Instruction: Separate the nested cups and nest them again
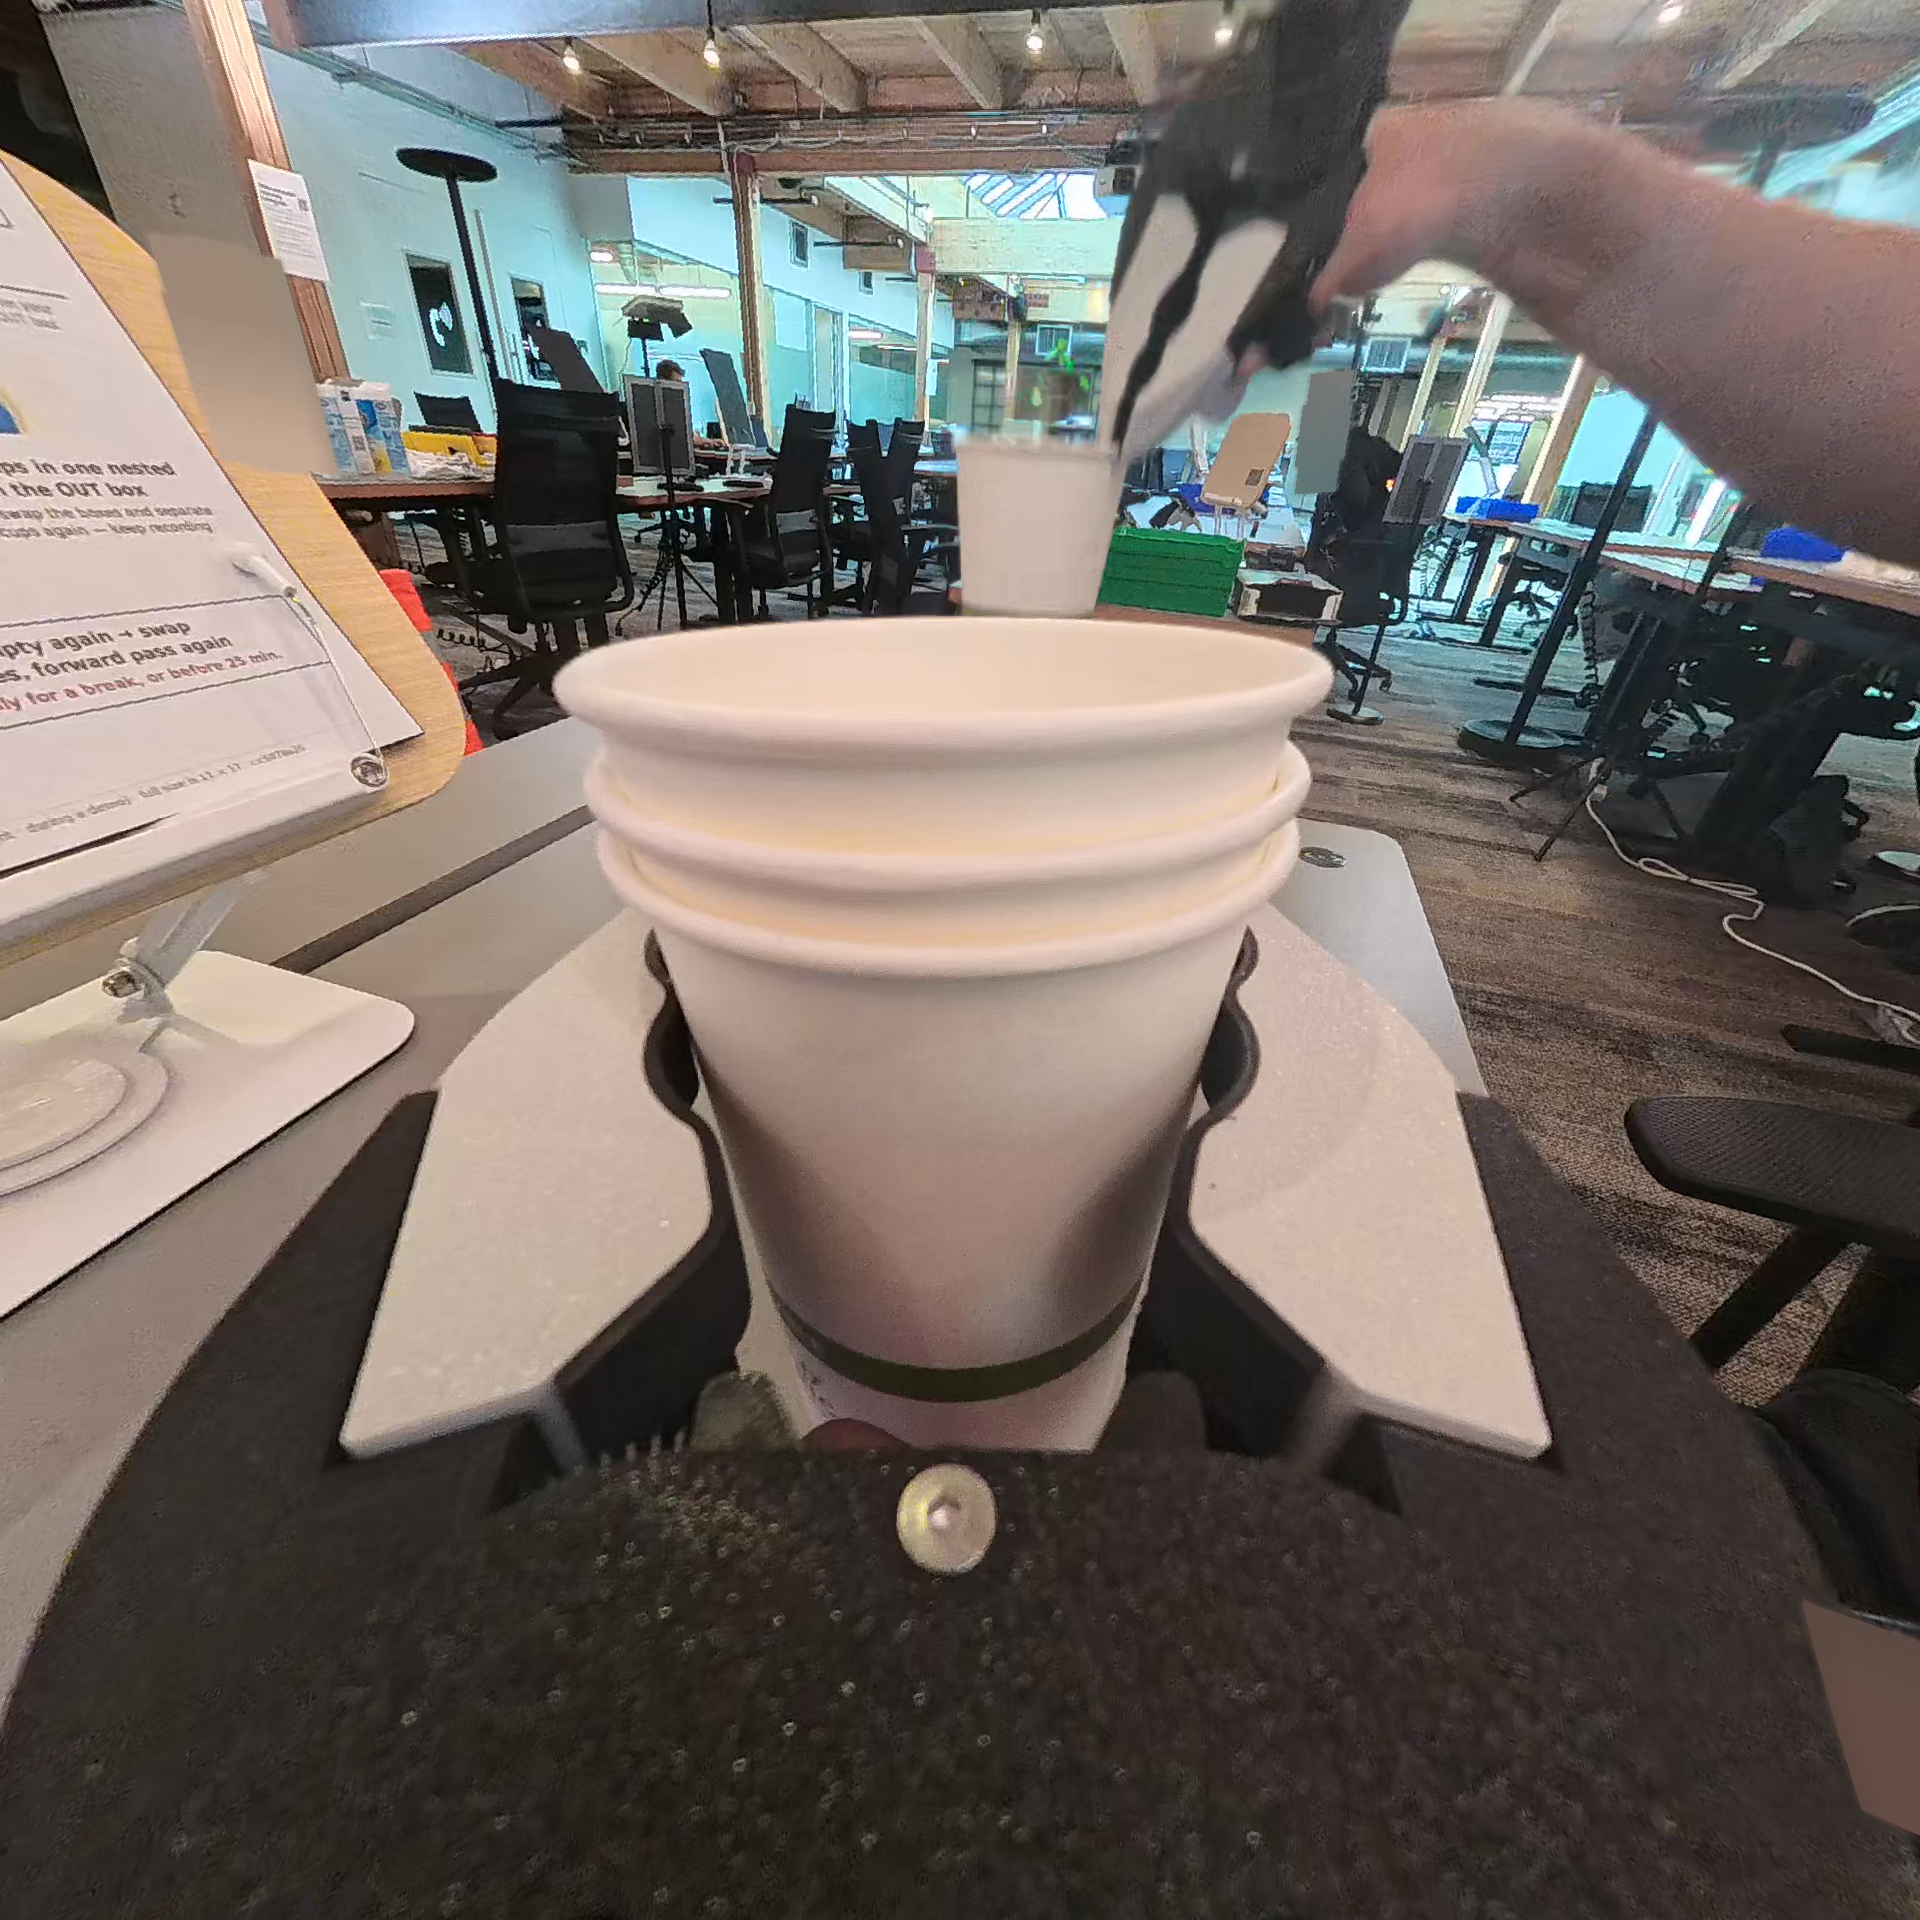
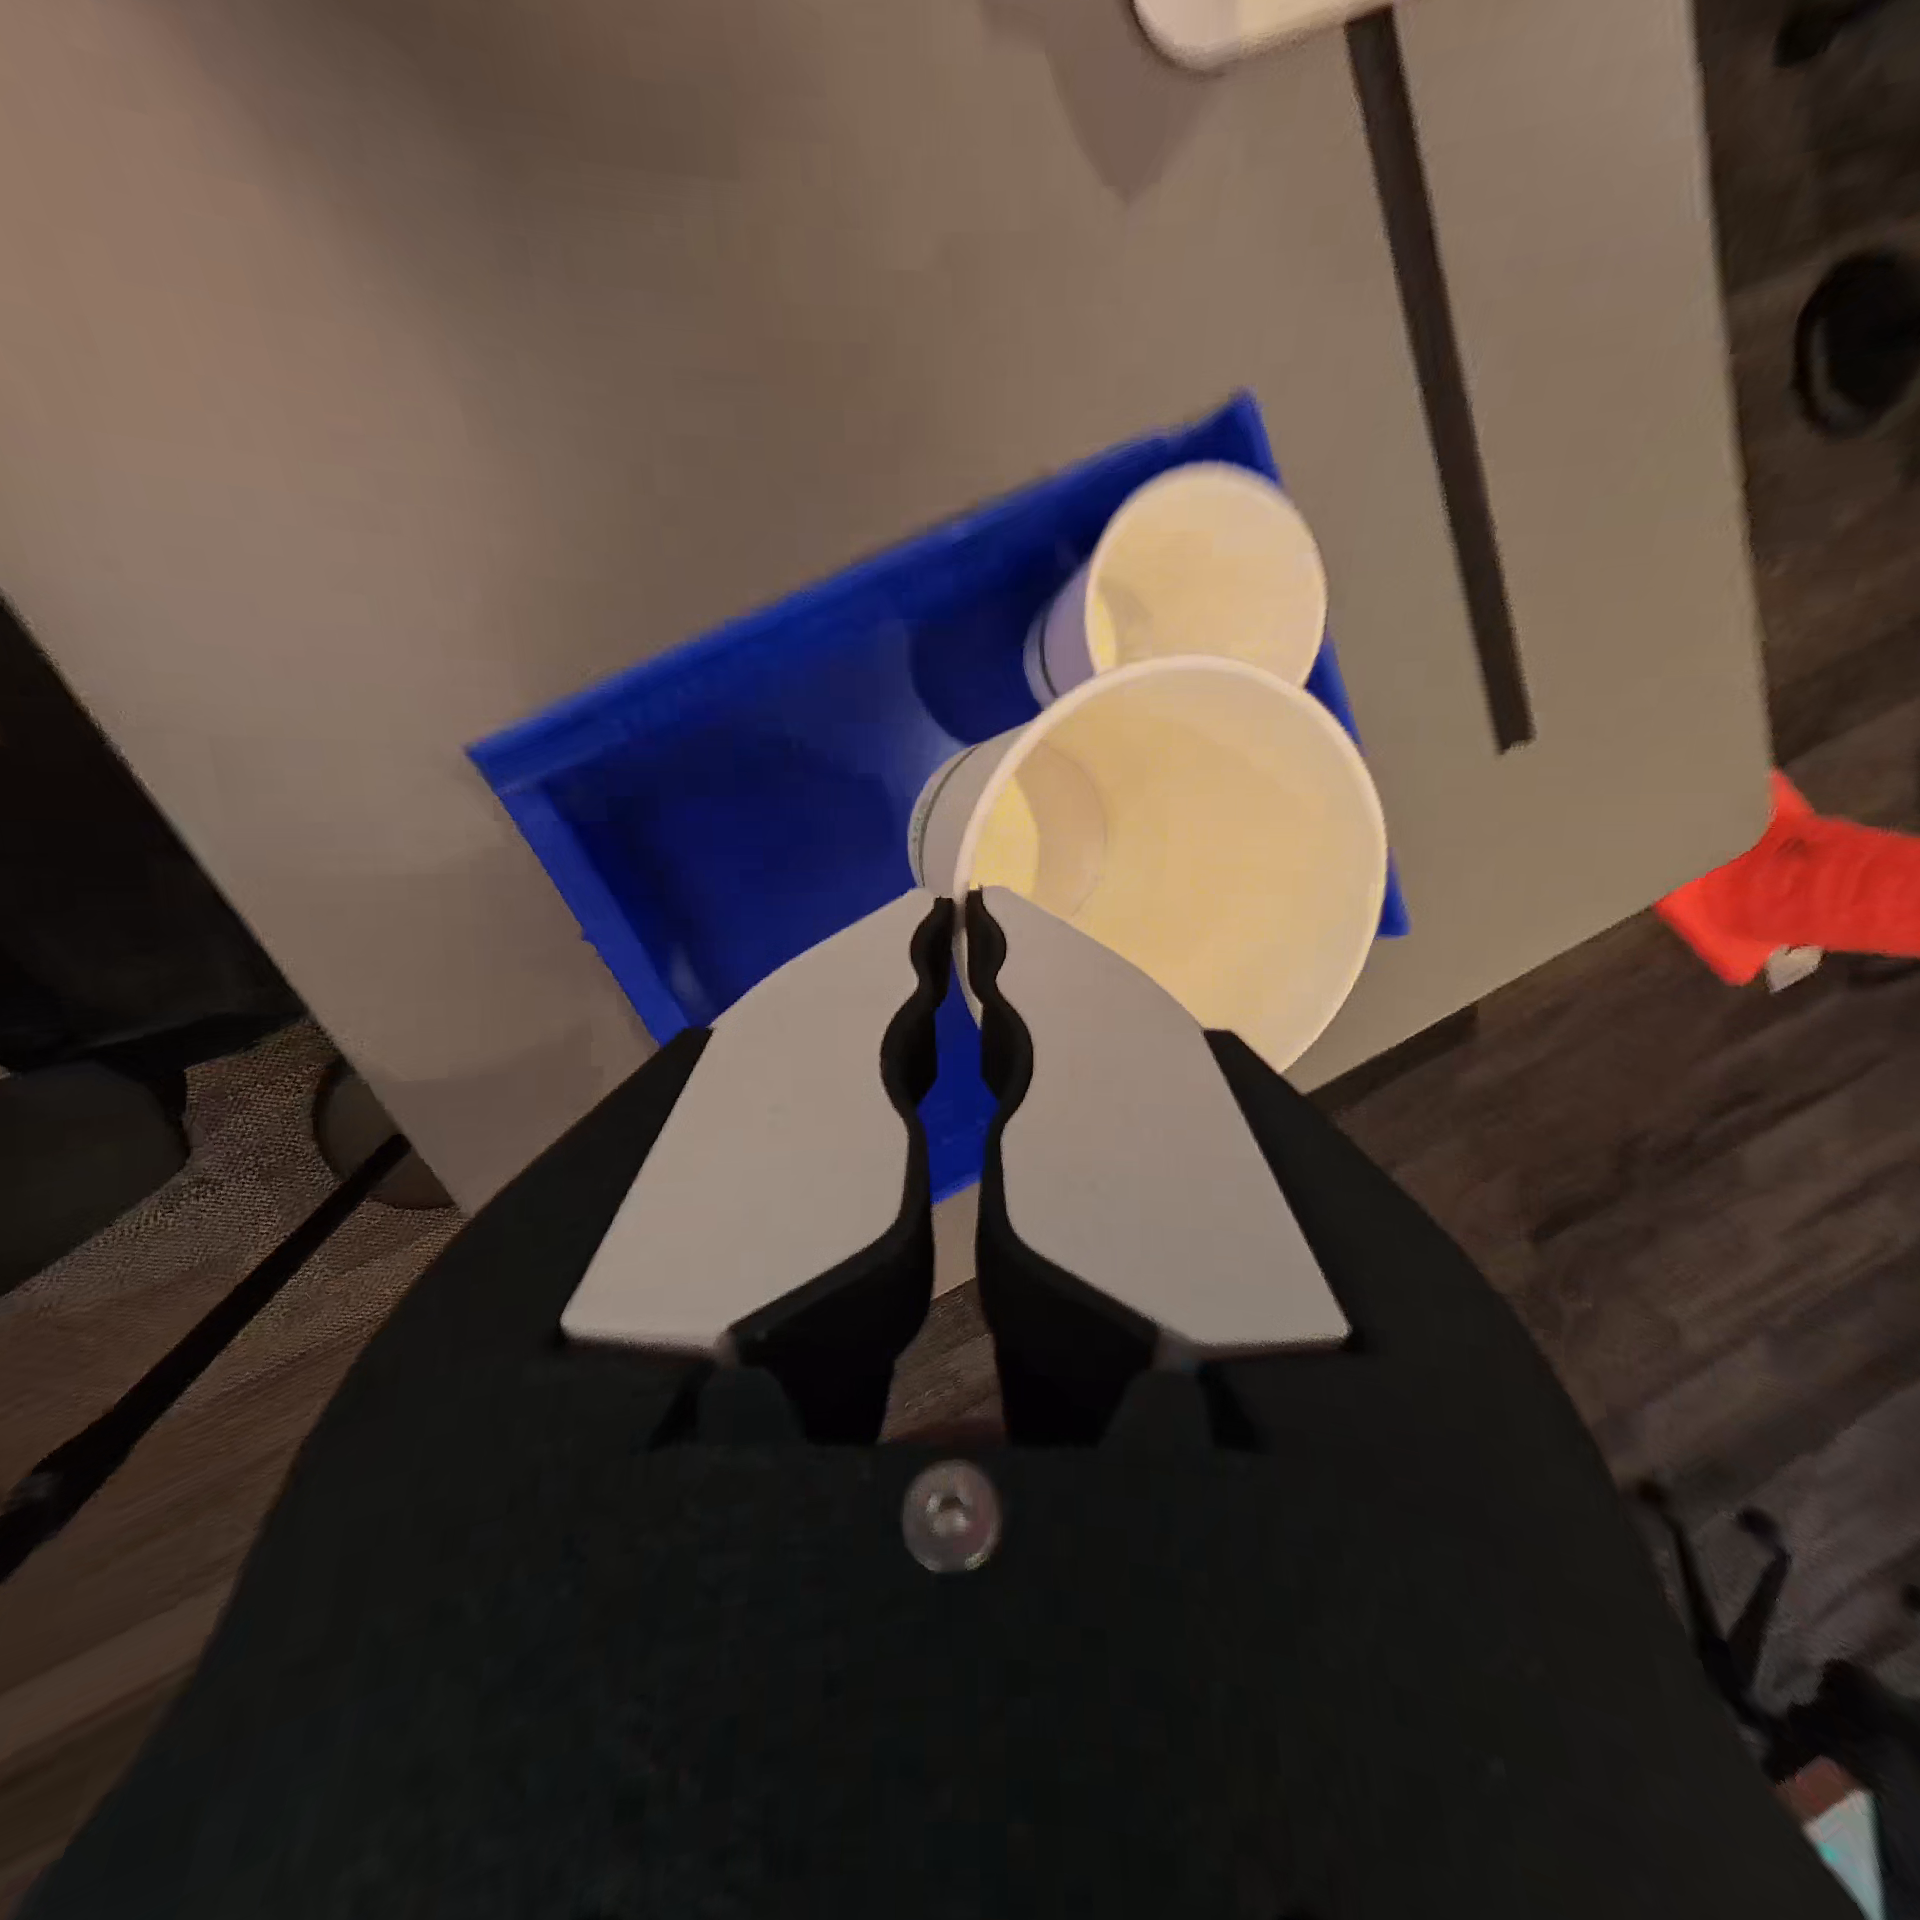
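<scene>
My left gripper is shut on a stack of three nested white paper cups, held upright close to the camera. My right gripper is shut on the rim of a single white cup, holding it above a blue bin. Another white cup stands in the bin's far corner. In the left wrist view the right gripper shows farther off, held by a person's hand, with the single cup hanging from its tips.
The grey table carries the blue bin. A printed instruction sheet on a white stand sits at the left. An orange object lies on the floor beside the table. Office chairs and desks fill the background.
</scene>
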`<state>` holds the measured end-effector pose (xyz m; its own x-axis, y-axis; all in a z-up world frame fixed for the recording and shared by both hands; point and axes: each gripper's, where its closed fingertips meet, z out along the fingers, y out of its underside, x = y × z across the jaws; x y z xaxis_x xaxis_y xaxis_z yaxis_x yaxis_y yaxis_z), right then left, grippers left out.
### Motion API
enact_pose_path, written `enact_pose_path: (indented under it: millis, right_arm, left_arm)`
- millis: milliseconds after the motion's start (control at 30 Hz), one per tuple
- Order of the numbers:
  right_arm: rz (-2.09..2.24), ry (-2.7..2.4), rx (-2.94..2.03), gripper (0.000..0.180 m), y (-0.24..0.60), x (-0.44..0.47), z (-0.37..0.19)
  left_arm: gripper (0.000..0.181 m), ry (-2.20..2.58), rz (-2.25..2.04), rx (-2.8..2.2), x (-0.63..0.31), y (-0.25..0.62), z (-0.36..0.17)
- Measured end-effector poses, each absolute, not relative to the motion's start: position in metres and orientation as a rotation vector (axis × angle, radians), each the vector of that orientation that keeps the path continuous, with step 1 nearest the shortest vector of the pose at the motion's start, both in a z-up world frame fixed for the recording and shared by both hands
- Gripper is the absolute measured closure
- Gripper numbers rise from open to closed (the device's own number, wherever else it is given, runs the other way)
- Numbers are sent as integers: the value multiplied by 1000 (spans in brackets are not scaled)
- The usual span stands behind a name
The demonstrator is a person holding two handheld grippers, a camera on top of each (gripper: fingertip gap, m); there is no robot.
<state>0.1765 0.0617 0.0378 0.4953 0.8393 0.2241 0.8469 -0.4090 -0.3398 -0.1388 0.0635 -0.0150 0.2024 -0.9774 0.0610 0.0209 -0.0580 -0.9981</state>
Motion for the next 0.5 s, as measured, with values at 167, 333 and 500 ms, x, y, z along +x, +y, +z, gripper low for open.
enact_pose_path:
  millis: [167, 333, 500]
  right_arm:
    - [-39, -1325, -2409, 177, 63, 221, -36]
    - [-39, -1323, -2427, 177, 60, 230, -65]
    - [-48, -1331, -2436, 176, 62, 234, -80]
  left_arm:
    - [84, 1024, -1102, -1341, -137, 64, -18]
    - [84, 1030, -1100, -1348, -135, 64, -20]
    - [84, 1038, -1093, -1356, -133, 64, -24]
